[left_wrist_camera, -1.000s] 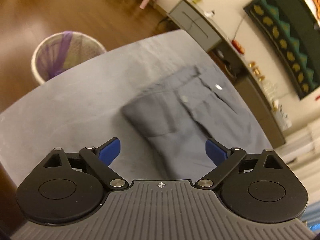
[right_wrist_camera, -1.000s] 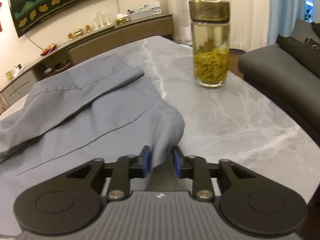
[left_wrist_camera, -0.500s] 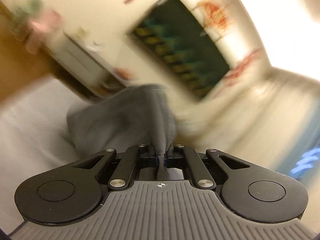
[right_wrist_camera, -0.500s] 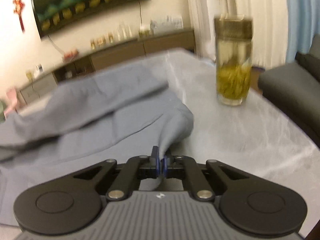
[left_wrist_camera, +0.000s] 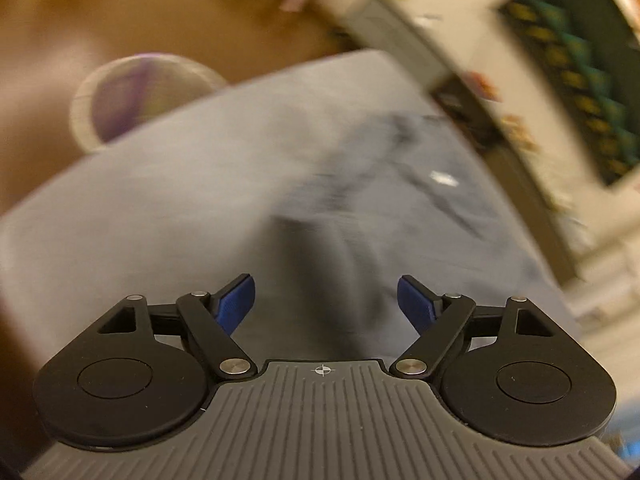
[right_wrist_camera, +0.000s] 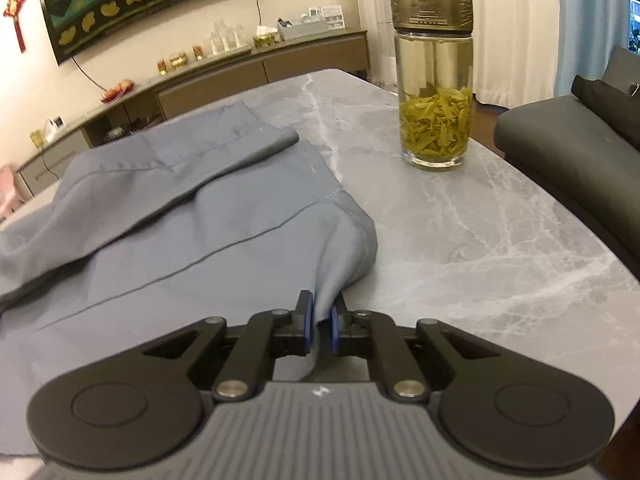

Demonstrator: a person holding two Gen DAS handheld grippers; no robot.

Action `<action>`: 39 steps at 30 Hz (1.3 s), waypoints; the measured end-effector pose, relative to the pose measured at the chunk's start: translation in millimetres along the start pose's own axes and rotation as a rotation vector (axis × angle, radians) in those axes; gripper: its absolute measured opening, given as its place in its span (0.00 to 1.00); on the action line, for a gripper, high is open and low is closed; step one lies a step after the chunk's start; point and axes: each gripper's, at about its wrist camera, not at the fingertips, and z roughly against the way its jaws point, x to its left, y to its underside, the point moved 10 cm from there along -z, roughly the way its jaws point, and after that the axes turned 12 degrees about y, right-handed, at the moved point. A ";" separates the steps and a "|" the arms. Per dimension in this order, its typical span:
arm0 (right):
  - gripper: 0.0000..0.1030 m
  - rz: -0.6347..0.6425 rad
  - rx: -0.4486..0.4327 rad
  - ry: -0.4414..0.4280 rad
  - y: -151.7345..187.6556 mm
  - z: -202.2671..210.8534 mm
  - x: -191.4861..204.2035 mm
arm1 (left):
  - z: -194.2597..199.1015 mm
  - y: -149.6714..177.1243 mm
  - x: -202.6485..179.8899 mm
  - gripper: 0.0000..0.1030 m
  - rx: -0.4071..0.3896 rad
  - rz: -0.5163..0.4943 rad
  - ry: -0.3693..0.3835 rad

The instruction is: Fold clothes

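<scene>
A grey-blue garment (right_wrist_camera: pixel 168 216), apparently a shirt or jacket with stitched seams, is seen lying partly folded on the marble-patterned table (right_wrist_camera: pixel 480 240), filling the left and centre of the right wrist frame. One flap is already laid over the body of the cloth in the upper left of that frame, so a first fold is judged to be done.

A rounded corner of the fabric is gathered at lower centre, where a pinch of it runs between the blue pads of the right gripper (right_wrist_camera: pixel 319 326). Those fingers are nearly together and just beginning to part; the cloth is between them, and the pads appear to press on it.

In the blurred left wrist frame, the left gripper (left_wrist_camera: pixel 326 300) is shown with its fingers well apart and opening, nothing clamped between them, while the garment (left_wrist_camera: pixel 380 208) lies beyond them at centre. A mesh waste basket (left_wrist_camera: pixel 132 100) is visible in the upper left, off the table.

A glass tea bottle (right_wrist_camera: pixel 434 80) stands apart from the cloth at upper right.

Further folds and squaring of the bundle are judged to remain.
</scene>
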 end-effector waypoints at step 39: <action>0.45 -0.308 0.297 -0.430 -5.8 42.2 65.4 | -129.5 113.1 -190.3 0.69 0.338 -0.058 0.317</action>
